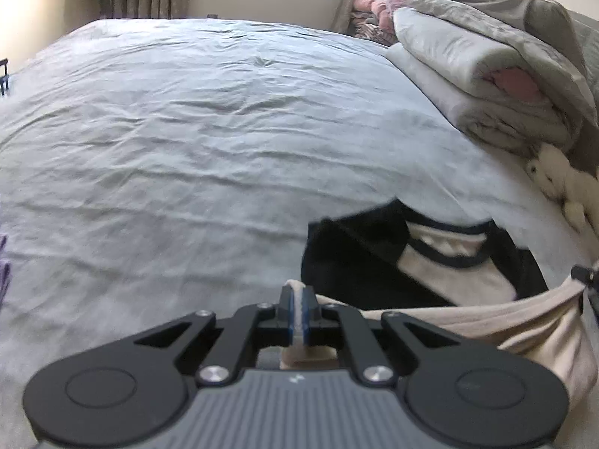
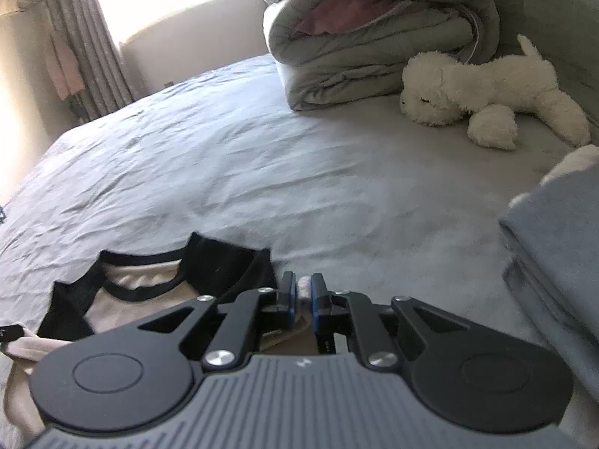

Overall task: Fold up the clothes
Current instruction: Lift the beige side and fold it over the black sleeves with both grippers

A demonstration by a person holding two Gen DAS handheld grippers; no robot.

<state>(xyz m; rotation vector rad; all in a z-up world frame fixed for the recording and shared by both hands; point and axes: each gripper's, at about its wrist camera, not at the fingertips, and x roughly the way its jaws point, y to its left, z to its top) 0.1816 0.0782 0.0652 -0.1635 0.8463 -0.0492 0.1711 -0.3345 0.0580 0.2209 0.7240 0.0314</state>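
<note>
You have the left gripper [image 1: 298, 312] and right gripper [image 2: 304, 297] each pinched on the cream hem of the black-sleeved shirt [image 1: 441, 262], lifted over its collar on the bed [image 1: 187, 131], so the fold looks partway.

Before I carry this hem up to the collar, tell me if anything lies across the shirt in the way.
Nothing visible does. Both the left gripper and right gripper are shut on the beige hem, and the shirt up to its black collar is bare. The plush toy and folded duvet lie well beyond it.
</note>
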